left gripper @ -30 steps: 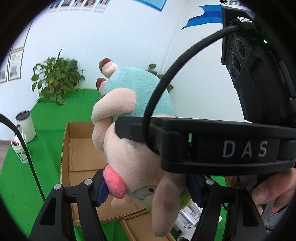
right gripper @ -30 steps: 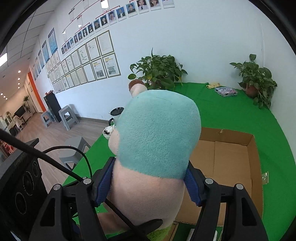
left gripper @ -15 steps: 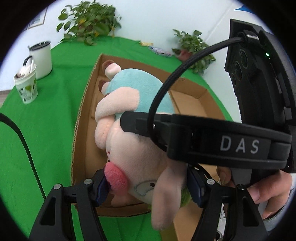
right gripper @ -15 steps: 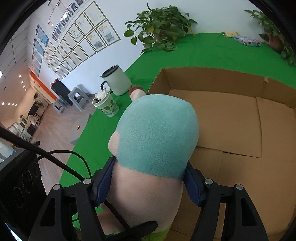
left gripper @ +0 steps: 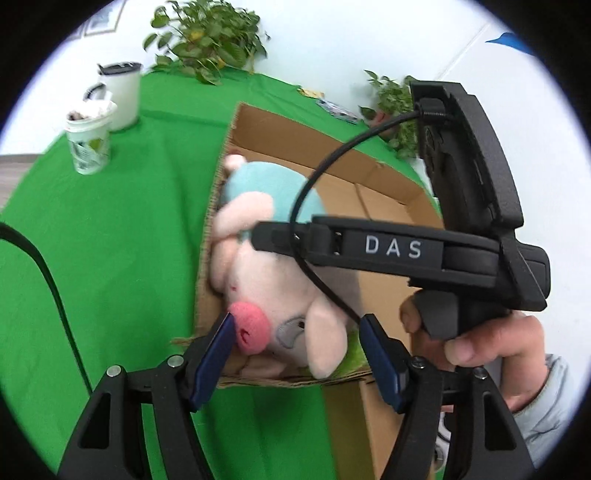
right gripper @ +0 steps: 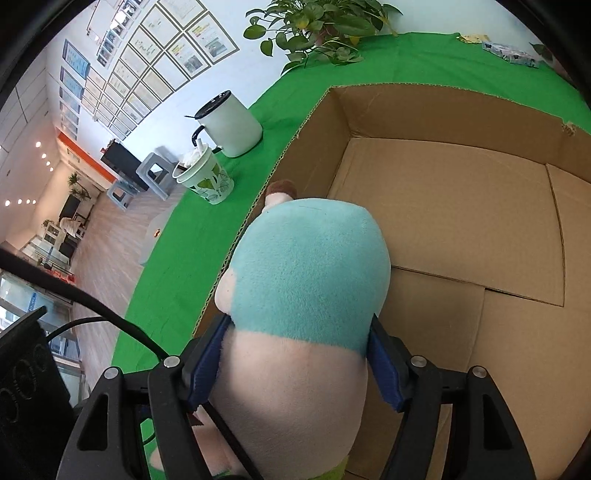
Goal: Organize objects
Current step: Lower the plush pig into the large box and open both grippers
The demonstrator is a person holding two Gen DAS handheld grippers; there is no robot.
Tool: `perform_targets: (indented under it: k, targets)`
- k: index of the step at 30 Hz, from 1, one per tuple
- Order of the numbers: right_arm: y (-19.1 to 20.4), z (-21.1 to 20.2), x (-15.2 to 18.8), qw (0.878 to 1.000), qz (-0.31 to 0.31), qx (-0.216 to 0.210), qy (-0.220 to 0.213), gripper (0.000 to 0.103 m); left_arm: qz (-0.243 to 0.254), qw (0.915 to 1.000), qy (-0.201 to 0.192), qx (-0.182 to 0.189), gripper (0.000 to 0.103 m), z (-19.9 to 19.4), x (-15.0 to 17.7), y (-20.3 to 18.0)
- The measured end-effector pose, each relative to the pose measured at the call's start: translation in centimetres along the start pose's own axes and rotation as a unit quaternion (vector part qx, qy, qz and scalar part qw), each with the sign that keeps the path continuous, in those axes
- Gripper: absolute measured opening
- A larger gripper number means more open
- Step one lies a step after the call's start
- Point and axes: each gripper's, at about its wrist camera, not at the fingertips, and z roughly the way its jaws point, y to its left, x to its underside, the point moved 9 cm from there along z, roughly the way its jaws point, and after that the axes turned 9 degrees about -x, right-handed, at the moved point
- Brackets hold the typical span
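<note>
A pink plush pig (right gripper: 306, 280) with a teal back is held over the near left part of an open cardboard box (right gripper: 461, 122). My right gripper (right gripper: 297, 362) is shut on the plush's body, pads pressed into both sides. In the left wrist view the plush (left gripper: 266, 280) lies in the box (left gripper: 295, 129) against its left wall. My left gripper (left gripper: 297, 354) is open, its blue pads apart on either side of the plush's head and not squeezing it. The right gripper's black body (left gripper: 406, 254) crosses above the plush.
A white mug (right gripper: 229, 125) and a leaf-patterned paper cup (right gripper: 205, 179) stand on the green cloth (right gripper: 207, 229) left of the box. Potted plants (right gripper: 317, 29) stand at the back. The box floor to the right (right gripper: 461, 221) is bare cardboard.
Both grippers tipped down and carried the plush from mid-air into the box. The left gripper's pads, pressed on the plush before, now stand apart from it.
</note>
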Motion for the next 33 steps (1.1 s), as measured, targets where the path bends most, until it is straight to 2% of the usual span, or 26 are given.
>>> perform_targets:
  k: [2,4,10,14,15,17,20,22,26,30,32,33]
  targets:
    - [0.4,0.5,0.1,1.000,-0.009,0.009,0.003,0.070,-0.004,1.0000,-0.002,0.008,0.068,-0.3,0.0,-0.1]
    - [0.4,0.2,0.4,1.000,-0.005,0.006,0.004,0.077,-0.009,0.9999,-0.006,0.010,0.068,-0.4,-0.3,0.1]
    - [-0.6,-3.0,0.1,0.995,0.063,-0.070,-0.025,0.085,0.007,0.9999,-0.015,0.003,0.069,-1.0,-0.4,-0.5]
    - [-0.8,-4.3,0.5,0.996,0.055,-0.065,-0.022,0.088,0.015,0.9987,-0.048,0.005,0.069,-2.8,-1.1,-0.5]
    - [-1.0,-4.3,0.9,0.997,0.050,-0.055,-0.017,0.085,0.015,0.9985,-0.053,-0.001,0.069,-3.1,-1.2,-0.2]
    - [-1.0,-3.4,1.7,0.999,0.034,-0.033,-0.003,0.069,0.007,0.9989,-0.047,-0.007,0.069,-2.6,-1.4,0.7]
    - [-0.6,-2.4,2.2,0.997,0.052,-0.064,-0.009,0.056,-0.026,0.9996,-0.005,0.014,0.069,-0.9,-0.7,1.9]
    - [-0.6,-2.2,2.1,0.997,0.053,-0.062,-0.014,0.055,-0.025,0.9993,0.018,0.024,0.067,-0.1,0.1,1.6]
    - [-0.8,-1.9,2.2,0.996,0.056,-0.063,-0.013,0.055,-0.003,1.0000,0.008,0.001,0.067,-0.1,0.5,1.1]
    - [-1.4,-3.8,2.4,0.995,0.074,-0.069,-0.024,0.058,0.006,0.9999,0.013,0.001,0.067,-0.1,0.8,0.6]
    - [-1.9,-6.7,2.8,0.994,0.077,-0.054,-0.052,0.067,0.012,0.9998,0.012,-0.011,0.067,0.1,0.8,0.6]
    - [-2.3,-8.5,3.2,0.994,0.075,-0.039,-0.072,0.081,0.013,0.9998,0.010,-0.015,0.067,0.1,0.8,0.6]
